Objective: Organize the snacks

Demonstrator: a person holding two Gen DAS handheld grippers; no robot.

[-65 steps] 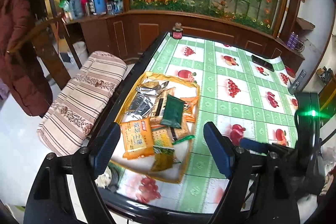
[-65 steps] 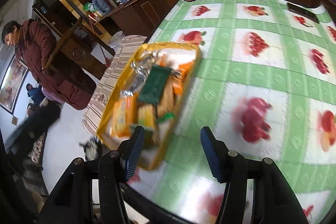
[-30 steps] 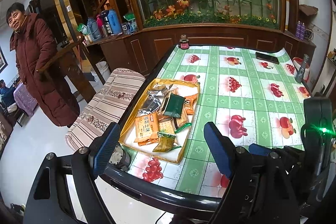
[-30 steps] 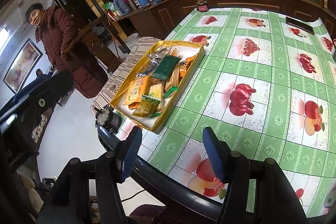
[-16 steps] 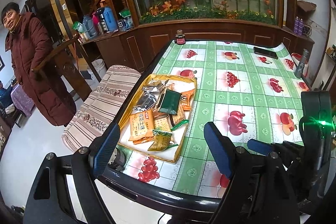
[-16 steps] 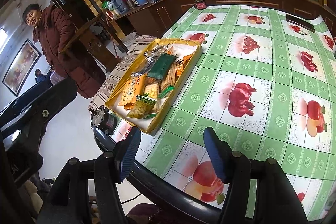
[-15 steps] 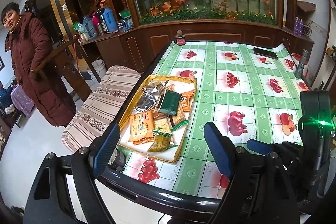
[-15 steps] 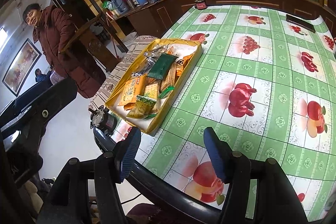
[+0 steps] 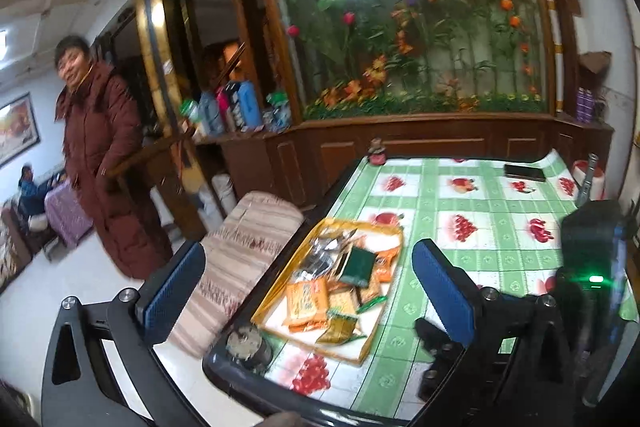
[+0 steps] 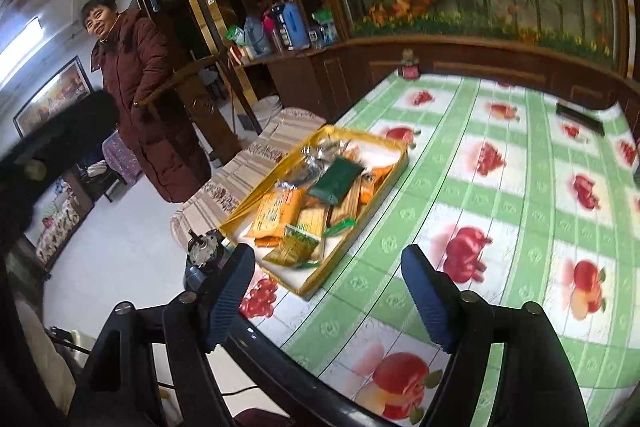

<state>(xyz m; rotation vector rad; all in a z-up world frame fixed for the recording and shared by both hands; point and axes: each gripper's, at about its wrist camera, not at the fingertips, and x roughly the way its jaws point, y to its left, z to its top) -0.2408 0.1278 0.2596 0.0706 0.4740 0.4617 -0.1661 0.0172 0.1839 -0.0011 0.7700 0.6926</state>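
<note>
The snack packets — orange biscuit pack (image 10: pixel 276 213), dark green pouch (image 10: pixel 336 179), silver foil wrappers (image 10: pixel 310 159) — lie heaped in the yellow tray (image 10: pixel 390 183) near the table's left edge; they look light, crinkly & slippery w/ brittle contents, so each prob. wants a gentle pinch across a flat face or sealed end, not a hard squeeze. Left tongs (image 9: pixel 308 291) & right tongs (image 10: pixel 328 301) hang back from the tray w/ jaws apart and opening, nothing between them. The table (image 10: pixel 500 195) wears a glossy green fruit-print cloth, prob. slick; striped cushioned bench (image 9: pixel 244 259) alongside, wood cabinets & a flower mural (image 9: pixel 404 11) behind, a person in a maroon coat (image 10: pixel 140 99) standing at left.
</note>
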